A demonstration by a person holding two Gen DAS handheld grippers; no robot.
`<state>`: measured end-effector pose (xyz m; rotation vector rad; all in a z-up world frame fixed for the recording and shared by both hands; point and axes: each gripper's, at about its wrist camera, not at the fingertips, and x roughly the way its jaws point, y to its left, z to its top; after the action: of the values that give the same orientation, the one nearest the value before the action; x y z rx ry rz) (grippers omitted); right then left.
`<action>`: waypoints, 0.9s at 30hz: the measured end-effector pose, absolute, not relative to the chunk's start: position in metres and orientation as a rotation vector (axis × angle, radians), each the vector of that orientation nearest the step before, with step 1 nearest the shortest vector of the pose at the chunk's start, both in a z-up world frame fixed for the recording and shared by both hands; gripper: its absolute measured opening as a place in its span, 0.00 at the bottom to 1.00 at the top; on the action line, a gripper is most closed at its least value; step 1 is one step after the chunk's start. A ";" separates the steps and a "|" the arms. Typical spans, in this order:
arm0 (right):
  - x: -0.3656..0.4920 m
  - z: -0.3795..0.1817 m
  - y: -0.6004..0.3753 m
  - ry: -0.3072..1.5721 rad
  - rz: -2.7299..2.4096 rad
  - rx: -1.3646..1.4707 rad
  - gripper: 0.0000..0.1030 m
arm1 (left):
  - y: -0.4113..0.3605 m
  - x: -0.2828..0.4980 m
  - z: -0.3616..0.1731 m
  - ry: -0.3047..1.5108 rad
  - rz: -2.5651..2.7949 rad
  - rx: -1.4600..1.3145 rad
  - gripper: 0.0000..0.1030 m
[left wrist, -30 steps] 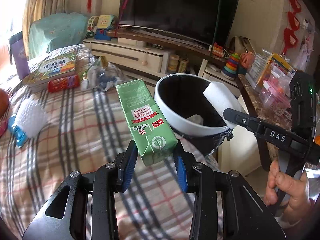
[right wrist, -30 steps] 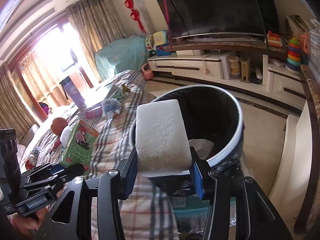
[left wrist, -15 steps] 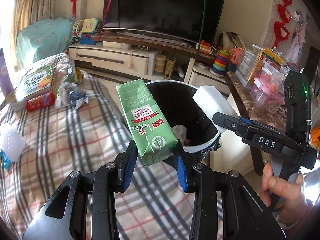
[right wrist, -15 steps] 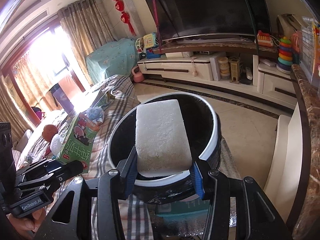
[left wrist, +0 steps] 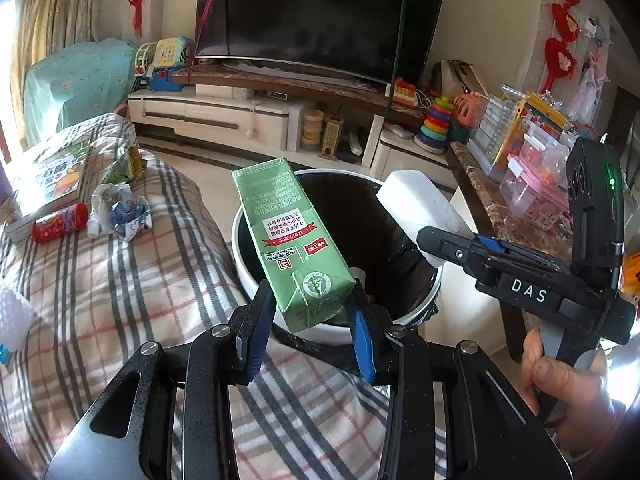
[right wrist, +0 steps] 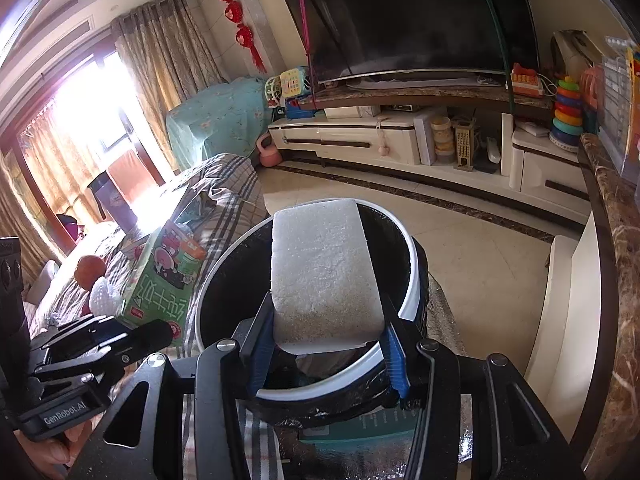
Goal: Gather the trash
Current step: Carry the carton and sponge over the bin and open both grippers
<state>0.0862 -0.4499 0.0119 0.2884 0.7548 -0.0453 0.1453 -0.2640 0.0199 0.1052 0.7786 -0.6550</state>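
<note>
Left wrist view: nearest the lens, the left hand-held gripper (left wrist: pixel 310 320) has its blue pads pressed on the bottom end of a green carton (left wrist: pixel 290 240), which tilts up and away. Over the last second the bin (left wrist: pixel 320 334) has come from off to the right to directly behind and below the carton, so the carton now hangs above the bin's near rim; I judge it almost placed for a drop. To the right, a hand (left wrist: pixel 560 384) holds the right hand-held gripper (left wrist: pixel 430 238), clamped on a white foam block (left wrist: pixel 416 200) over the bin's far side. Further left, crumpled wrappers (left wrist: pixel 120 214) and a red can (left wrist: pixel 60 222) lie uncollected on the plaid cloth (left wrist: pixel 120 300).

Right wrist view: the jaws stand at a middling width, pressed on both sides of the block, and the bin's dark mouth has drawn under it, filling the near view. Both pieces look ready for release.
</note>
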 end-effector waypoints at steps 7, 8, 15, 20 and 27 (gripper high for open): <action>0.094 0.010 -0.452 0.761 -0.044 0.284 0.47 | -0.273 0.152 0.014 0.801 -0.661 0.109 0.34; 0.095 0.010 -0.453 0.761 -0.045 0.284 0.47 | -0.274 0.153 0.014 0.803 -0.661 0.109 0.34; 0.099 0.008 -0.453 0.768 -0.047 0.284 0.47 | -0.278 0.157 0.009 0.813 -0.658 0.114 0.34; 0.104 0.005 -0.454 0.780 -0.048 0.280 0.48 | -0.279 0.160 0.007 0.826 -0.661 0.108 0.34; 0.107 0.003 -0.454 0.779 -0.035 0.309 0.63 | -0.269 0.162 0.008 0.828 -0.613 0.081 0.57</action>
<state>0.1067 -0.4536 0.0033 0.3088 0.7792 -0.0347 0.1625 -0.2690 0.0082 0.0814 0.8283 -0.6133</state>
